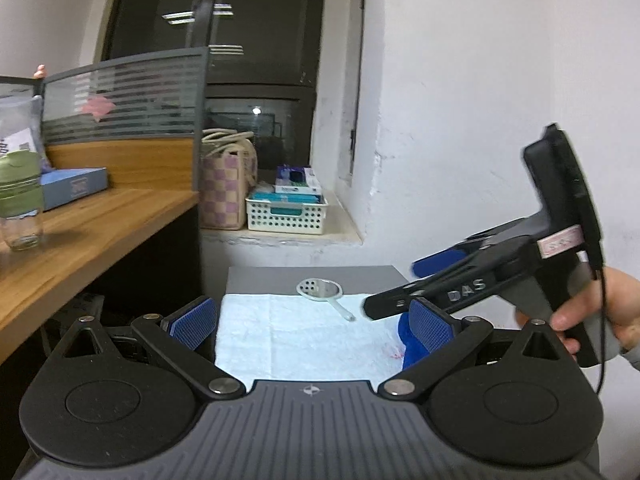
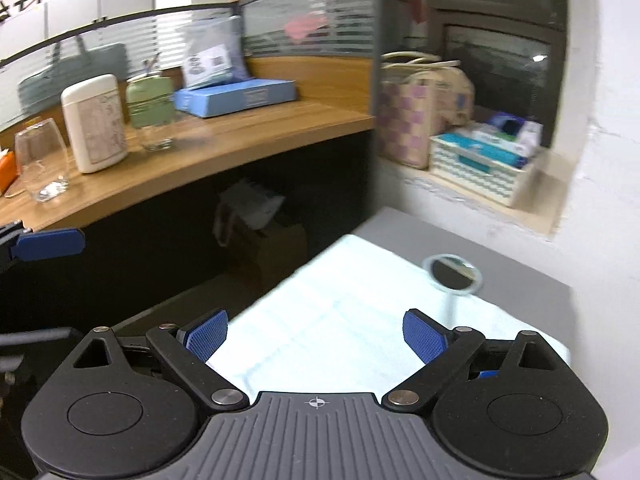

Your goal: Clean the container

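We see the small strainer [image 1: 318, 289] lying on the pale blue cloth [image 1: 304, 332] near the far edge of the grey cabinet top [image 1: 308, 274], its handle pointing back toward us. Our left gripper [image 1: 310, 322] hovers over the cloth's near edge with jaws wide and empty. The right gripper [image 2: 316, 336], gripped by a hand [image 1: 592, 312], is likewise spread wide, holding nothing, above the cloth.

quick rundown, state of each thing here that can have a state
left tongs: open, empty
right tongs: open, empty
strainer: lying on the cloth, untouched
cloth: spread flat on the grey surface, small pink stain
green-lidded bottle: upright on the desk, lid on
glass: upright on the desk
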`<state>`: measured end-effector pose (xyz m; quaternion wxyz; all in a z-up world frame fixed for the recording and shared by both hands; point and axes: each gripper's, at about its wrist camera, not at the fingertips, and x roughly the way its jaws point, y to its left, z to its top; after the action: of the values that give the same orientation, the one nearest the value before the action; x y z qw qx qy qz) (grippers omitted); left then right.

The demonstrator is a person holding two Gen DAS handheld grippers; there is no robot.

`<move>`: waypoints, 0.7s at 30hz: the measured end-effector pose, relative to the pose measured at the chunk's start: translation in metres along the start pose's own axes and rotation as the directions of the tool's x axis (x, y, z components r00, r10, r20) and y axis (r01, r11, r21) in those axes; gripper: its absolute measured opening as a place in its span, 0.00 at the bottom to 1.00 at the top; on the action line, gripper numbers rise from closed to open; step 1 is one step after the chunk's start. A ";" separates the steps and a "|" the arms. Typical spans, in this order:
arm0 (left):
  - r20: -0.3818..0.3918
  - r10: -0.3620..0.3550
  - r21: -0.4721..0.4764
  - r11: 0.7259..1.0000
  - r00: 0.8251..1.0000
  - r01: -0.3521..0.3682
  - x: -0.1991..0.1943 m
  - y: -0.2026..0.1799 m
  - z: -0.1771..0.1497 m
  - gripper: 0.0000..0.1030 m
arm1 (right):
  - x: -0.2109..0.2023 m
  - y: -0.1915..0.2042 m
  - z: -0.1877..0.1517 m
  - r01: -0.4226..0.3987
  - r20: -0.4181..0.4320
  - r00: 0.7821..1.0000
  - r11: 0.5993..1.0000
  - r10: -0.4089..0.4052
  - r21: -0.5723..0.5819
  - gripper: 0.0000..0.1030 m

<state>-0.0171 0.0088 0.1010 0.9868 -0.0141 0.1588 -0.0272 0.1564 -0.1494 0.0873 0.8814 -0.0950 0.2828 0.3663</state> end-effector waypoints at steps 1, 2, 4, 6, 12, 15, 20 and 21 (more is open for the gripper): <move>-0.003 0.000 0.005 1.000 1.000 0.000 0.004 -0.003 -0.002 1.00 | -0.003 -0.003 -0.006 0.014 0.003 1.000 1.000 -0.014 0.009 0.94; -0.008 -0.002 0.012 1.000 1.000 0.003 0.009 -0.006 -0.004 1.00 | -0.005 -0.005 -0.012 0.028 0.006 1.000 0.999 -0.028 0.019 0.95; -0.020 -0.005 0.026 1.000 1.000 0.006 0.016 -0.013 -0.008 1.00 | -0.010 -0.010 -0.023 0.056 0.011 0.998 0.998 -0.057 0.038 0.95; -0.026 -0.001 0.035 0.999 1.000 0.002 0.024 -0.018 -0.013 1.00 | -0.015 -0.015 -0.035 0.084 0.016 0.996 0.995 -0.085 0.057 0.96; -0.041 0.029 0.041 0.999 0.999 -0.028 0.043 -0.033 -0.029 1.00 | -0.029 -0.038 -0.071 0.152 0.024 0.987 0.981 -0.157 0.124 0.96; -0.046 0.049 0.052 0.998 0.998 -0.047 0.051 -0.039 -0.036 1.00 | -0.029 -0.048 -0.087 0.168 0.020 0.984 0.969 -0.174 0.179 0.96; -0.071 0.095 0.049 0.995 0.993 -0.091 0.061 -0.045 -0.049 1.00 | -0.025 -0.053 -0.108 0.218 -0.001 0.975 0.953 -0.223 0.213 0.96; -0.078 0.115 0.048 0.993 0.990 -0.111 0.063 -0.046 -0.050 1.00 | -0.024 -0.054 -0.111 0.226 -0.006 0.973 0.950 -0.230 0.217 0.96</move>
<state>0.0247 -0.0414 0.0353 0.9797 0.0173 0.1983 0.0248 0.1327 -0.2438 0.0074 0.9256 -0.0268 0.2996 0.2300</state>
